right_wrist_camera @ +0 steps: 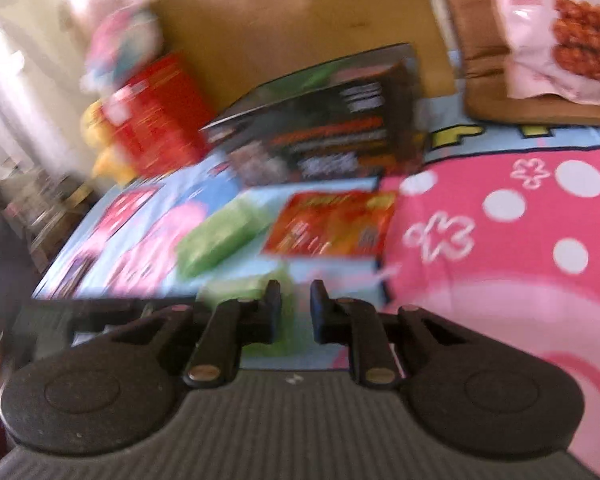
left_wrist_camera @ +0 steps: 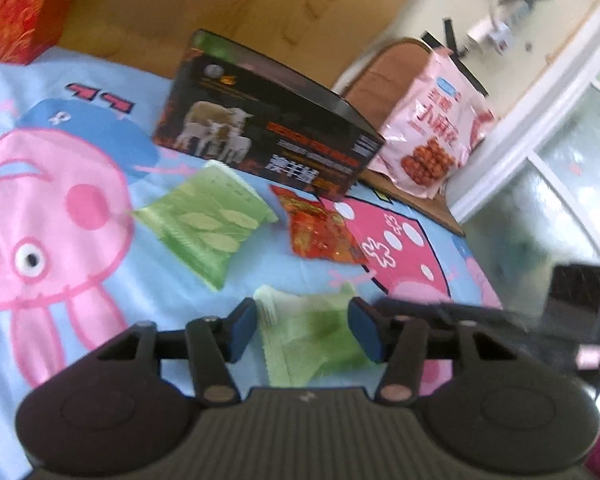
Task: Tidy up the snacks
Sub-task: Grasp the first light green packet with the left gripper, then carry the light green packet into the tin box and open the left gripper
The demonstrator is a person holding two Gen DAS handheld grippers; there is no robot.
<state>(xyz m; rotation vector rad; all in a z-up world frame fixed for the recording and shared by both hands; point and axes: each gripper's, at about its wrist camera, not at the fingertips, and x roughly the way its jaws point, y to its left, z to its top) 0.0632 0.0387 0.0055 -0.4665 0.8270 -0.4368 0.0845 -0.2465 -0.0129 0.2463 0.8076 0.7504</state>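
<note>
Lowering my left gripper (left_wrist_camera: 303, 330), jaws wide, astride the near green packet (left_wrist_camera: 312, 340); I'd center before squeezing. My right gripper (right_wrist_camera: 296, 306) hangs empty, slightly parted.

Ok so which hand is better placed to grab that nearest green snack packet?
Left. The left gripper is open with the nearest green packet lying between its fingers. The right gripper sits off to that packet's side, its fingers nearly closed.

Box (left_wrist_camera: 272, 136) is black with orange lettering. Beside it, two green packets (left_wrist_camera: 206, 220) and a red-orange one (left_wrist_camera: 320, 228). Pink bag (left_wrist_camera: 432, 128) behind.
</note>
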